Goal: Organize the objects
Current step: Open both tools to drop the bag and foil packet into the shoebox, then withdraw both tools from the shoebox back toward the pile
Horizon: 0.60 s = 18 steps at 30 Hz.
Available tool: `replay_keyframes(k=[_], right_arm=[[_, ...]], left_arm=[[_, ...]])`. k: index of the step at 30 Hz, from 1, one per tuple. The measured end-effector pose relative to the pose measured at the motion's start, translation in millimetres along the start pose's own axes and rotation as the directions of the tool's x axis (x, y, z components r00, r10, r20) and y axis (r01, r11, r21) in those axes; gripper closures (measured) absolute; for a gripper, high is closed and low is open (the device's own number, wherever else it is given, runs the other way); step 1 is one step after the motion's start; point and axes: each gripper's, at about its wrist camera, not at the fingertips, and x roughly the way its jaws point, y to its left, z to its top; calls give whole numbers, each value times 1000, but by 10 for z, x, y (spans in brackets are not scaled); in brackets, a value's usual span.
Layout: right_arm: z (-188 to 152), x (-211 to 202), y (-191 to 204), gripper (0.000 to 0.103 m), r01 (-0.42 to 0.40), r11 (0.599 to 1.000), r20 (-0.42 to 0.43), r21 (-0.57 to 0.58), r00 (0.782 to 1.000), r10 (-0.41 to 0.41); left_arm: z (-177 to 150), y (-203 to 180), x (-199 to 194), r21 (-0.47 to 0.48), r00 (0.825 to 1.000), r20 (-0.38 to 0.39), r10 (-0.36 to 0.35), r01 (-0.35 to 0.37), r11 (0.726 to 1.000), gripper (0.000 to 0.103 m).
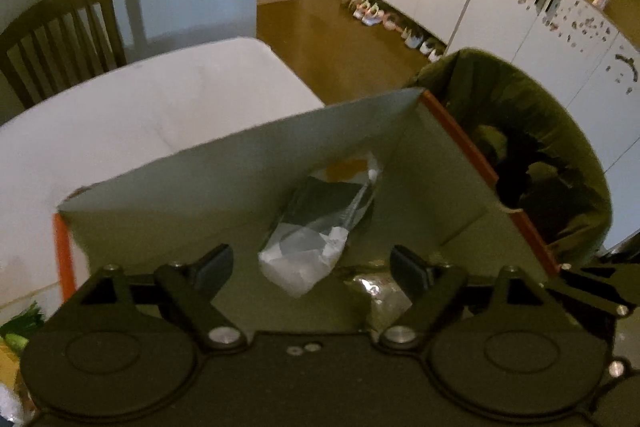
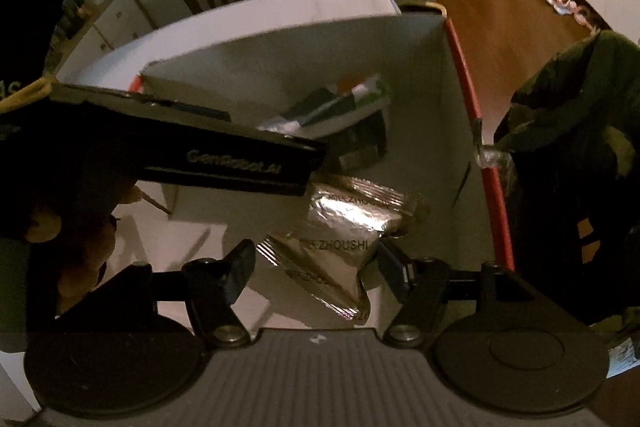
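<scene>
The left wrist view looks down into an open cardboard box (image 1: 400,163) with red-orange edges, standing on a white tabletop (image 1: 140,115). On the box floor lies a clear plastic-wrapped packet (image 1: 320,227) with a dark item inside, and a silver foil pouch (image 1: 384,291) sits just beside the left tongs (image 1: 312,265), whose jaws stand apart with nothing between the pads.

Only the right wrist view shows the foil pouches (image 2: 344,227) clearly: several overlapping, printed with letters ending "ZHOUSHI". They lie on the box floor between the spread jaws of the right tongs (image 2: 316,259); whether the pads touch them cannot be told. The same view shows the left tool's black body (image 2: 224,155) crossing from the left, marked "GenRobot.ai", with fingers (image 2: 80,247) wrapped around its handle.

Both tongs tilt steeply downward into the box. A wooden chair (image 1: 60,35) stands behind the tabletop.
</scene>
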Motion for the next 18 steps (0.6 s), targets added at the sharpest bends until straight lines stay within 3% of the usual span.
replay_keyframes(k=[18], right_arm=[[-297, -679, 207, 35, -25, 1000, 184, 16, 983, 22]], left_arm=[[-572, 199, -1170, -60, 980, 199, -15, 27, 998, 18]])
